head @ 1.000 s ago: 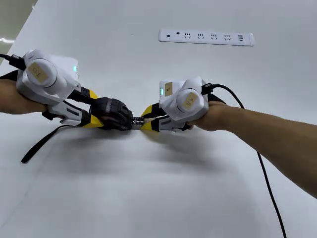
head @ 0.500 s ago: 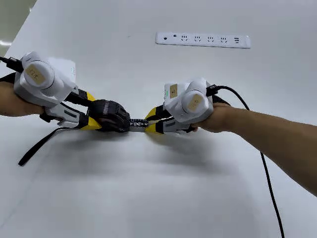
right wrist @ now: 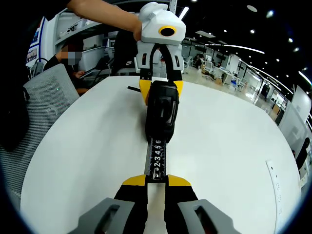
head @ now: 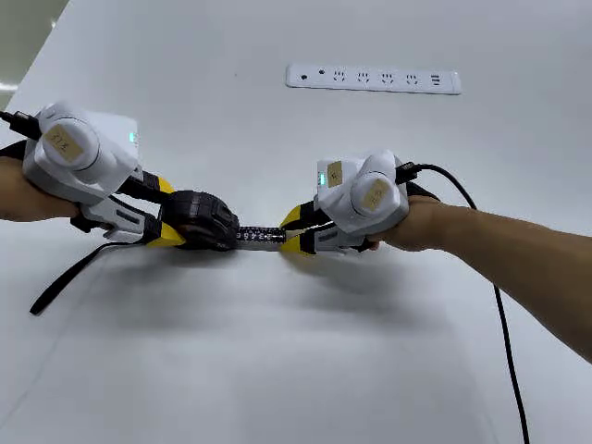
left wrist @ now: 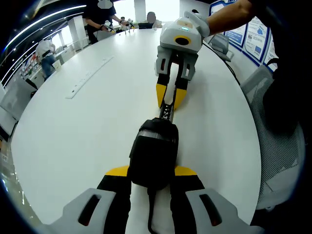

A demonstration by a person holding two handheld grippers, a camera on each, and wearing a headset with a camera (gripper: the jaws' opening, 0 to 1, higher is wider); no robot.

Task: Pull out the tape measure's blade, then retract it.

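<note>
Now, closest to us, the left tongs [left wrist: 151, 171] are closed on the black tape measure [left wrist: 153, 151], with their yellow tips pressing the case from both sides. The case sits low at the white surface [head: 277, 370], though we cannot tell whether it touches. A black strap [head: 67, 275] trails away from that side across the surface.

Just beyond the case, a short length of blade [right wrist: 157, 158] is drawn out, and the right gripper view shows the numerals 2 to 5 printed on it. The right tongs [right wrist: 156, 181] are pinched tight on the blade's free end. We see the two tongs facing each other tip to tip, and the exposed blade runs straight between them. A hand holds each tool, and a black cable [head: 505, 333] runs from the right one back along the forearm toward us.

Farther off, well apart from the work, a white power strip [head: 373, 79] lies flat on the surface. In the left gripper view, people [left wrist: 100, 17] stand at the far end of the surface.
</note>
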